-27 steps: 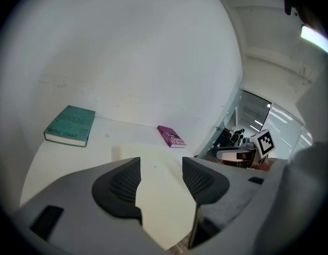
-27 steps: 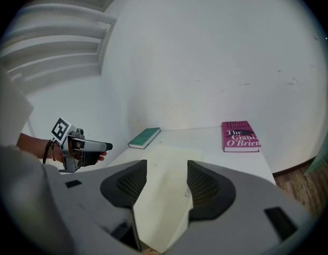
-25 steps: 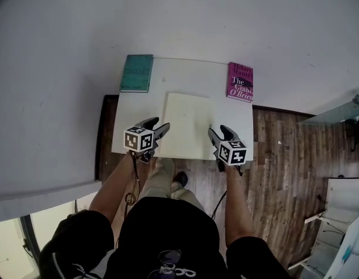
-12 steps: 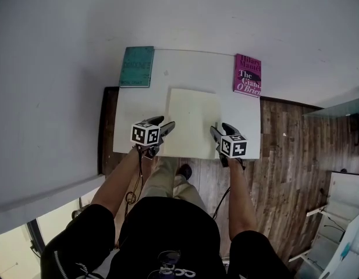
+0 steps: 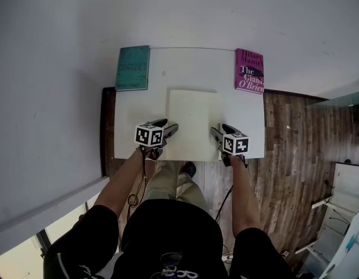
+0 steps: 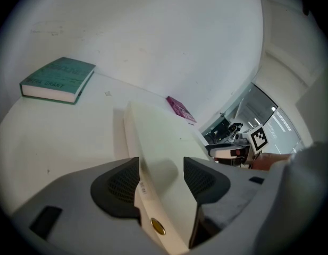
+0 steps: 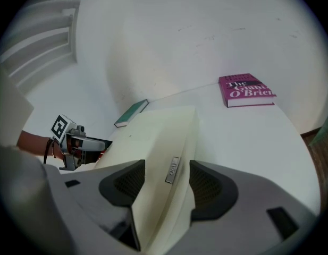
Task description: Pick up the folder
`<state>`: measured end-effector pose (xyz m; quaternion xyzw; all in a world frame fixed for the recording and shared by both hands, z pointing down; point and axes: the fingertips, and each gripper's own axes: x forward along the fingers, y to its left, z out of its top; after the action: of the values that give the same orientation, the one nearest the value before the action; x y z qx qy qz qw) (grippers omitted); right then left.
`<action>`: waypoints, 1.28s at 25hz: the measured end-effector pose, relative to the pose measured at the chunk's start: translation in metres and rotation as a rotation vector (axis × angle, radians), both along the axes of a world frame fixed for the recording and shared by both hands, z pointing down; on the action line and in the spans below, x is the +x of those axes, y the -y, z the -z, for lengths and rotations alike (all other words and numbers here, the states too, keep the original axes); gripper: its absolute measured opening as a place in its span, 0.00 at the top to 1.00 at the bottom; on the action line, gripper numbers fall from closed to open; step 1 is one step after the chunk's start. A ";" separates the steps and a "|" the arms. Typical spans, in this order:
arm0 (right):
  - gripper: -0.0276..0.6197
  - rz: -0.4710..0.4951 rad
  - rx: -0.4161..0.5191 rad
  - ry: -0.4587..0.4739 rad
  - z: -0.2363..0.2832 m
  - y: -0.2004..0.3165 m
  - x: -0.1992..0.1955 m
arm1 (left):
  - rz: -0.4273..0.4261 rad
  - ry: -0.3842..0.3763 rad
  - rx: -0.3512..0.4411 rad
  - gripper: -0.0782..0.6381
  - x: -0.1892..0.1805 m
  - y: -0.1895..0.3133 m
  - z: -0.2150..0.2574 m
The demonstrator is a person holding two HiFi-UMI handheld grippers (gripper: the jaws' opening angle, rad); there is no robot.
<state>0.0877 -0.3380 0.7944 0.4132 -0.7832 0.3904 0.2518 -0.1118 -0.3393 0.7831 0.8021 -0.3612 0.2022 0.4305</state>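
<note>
A cream folder (image 5: 194,121) lies flat on the white table (image 5: 138,115), its near edge at the table's front edge. My left gripper (image 5: 167,125) sits at its near left corner and my right gripper (image 5: 217,131) at its near right corner. In the left gripper view the folder's (image 6: 158,142) corner, with a brass rivet, lies between the open jaws of that gripper (image 6: 161,179). In the right gripper view the labelled edge of the folder (image 7: 164,137) lies between the jaws of that gripper (image 7: 167,182), which are opening wide. Neither grip looks tight.
A teal book (image 5: 133,67) lies at the table's far left corner and a magenta book (image 5: 249,70) at the far right corner. A white wall rises behind the table. Wooden floor (image 5: 290,144) lies to the right, and the person's legs are below the front edge.
Both grippers have come down toward the table at the folder's near corners. The folder keeps its place on the table.
</note>
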 end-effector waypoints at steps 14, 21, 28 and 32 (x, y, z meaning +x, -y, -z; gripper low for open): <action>0.56 -0.022 -0.104 0.102 -0.019 0.003 -0.005 | -0.005 -0.006 -0.062 0.54 0.001 0.006 -0.017; 0.56 -0.038 -0.118 0.103 -0.021 0.002 -0.006 | 0.002 -0.007 -0.081 0.54 -0.001 0.006 -0.020; 0.56 -0.065 -0.118 0.100 -0.023 0.003 -0.003 | 0.018 -0.005 -0.089 0.54 0.000 0.007 -0.020; 0.56 -0.075 -0.120 0.102 -0.020 0.002 -0.004 | 0.022 0.011 -0.091 0.54 -0.002 0.007 -0.021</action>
<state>0.0841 -0.3399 0.8148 0.4059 -0.7542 0.4664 0.2211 -0.1138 -0.3458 0.8039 0.7766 -0.3630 0.2181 0.4665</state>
